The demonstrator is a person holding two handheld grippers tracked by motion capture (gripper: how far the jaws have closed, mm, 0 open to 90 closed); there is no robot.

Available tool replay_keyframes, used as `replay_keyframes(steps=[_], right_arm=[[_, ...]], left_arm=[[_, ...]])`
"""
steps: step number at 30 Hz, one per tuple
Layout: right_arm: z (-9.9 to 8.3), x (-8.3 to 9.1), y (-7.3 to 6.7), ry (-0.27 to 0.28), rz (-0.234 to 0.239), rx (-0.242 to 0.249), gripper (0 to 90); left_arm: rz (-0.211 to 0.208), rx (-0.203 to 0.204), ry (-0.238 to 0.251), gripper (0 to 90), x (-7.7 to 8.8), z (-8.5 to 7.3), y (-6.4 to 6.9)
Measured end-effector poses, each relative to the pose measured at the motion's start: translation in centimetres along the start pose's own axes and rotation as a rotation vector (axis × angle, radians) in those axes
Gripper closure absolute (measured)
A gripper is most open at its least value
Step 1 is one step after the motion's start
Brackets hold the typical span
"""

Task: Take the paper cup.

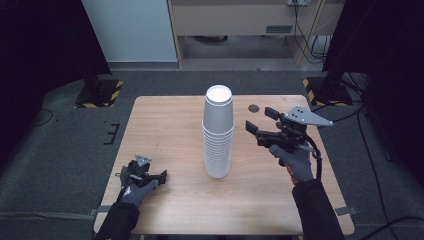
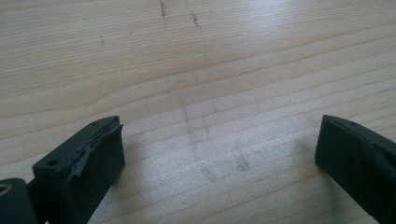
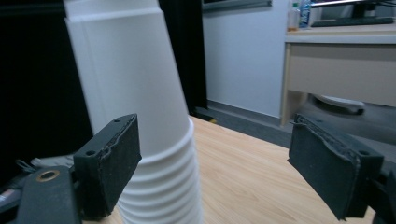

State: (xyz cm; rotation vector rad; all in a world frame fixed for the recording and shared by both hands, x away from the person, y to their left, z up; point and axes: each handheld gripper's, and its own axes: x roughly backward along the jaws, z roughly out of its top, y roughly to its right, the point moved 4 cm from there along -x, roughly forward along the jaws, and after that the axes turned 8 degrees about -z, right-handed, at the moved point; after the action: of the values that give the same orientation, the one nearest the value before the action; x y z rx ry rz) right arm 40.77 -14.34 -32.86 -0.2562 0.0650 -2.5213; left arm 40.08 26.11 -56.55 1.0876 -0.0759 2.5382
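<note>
A tall stack of white paper cups (image 1: 218, 132) stands mouth-down in the middle of the wooden table (image 1: 165, 125). My right gripper (image 1: 259, 120) hovers open just to the right of the stack, at about its upper half, its jaws wide apart and empty. In the right gripper view the cup stack (image 3: 140, 107) rises behind the left jaw, still outside the gap of the right gripper (image 3: 215, 163). My left gripper (image 1: 150, 176) rests low near the table's front left corner. In the left gripper view the left gripper (image 2: 219, 154) is open over bare wood.
A small dark round mark (image 1: 253, 107) lies on the table behind the right gripper. Black stands with yellow-striped bases (image 1: 100, 94) sit on the floor beyond the far corners. A desk (image 3: 336, 65) and a white panel stand farther back.
</note>
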Motion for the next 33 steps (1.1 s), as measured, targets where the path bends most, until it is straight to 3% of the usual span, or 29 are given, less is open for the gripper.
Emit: replay_keyframes(steps=[17,24,33], right_arm=[[2.1,-2.0,-4.1,0.037,0.103,0.016,16.0],[2.6,-3.7,-6.0,0.029,0.11,0.06,15.1],[1.7,-6.3,-6.2,-0.013,0.084,0.05,14.4]], left_arm=[[-0.005,-0.009,0.0,1.3,0.0,0.0,0.1],[-0.006,-0.01,0.0,1.1,0.0,0.0,0.1],[-0.009,-0.011,-0.001,0.9,0.0,0.0,0.1]])
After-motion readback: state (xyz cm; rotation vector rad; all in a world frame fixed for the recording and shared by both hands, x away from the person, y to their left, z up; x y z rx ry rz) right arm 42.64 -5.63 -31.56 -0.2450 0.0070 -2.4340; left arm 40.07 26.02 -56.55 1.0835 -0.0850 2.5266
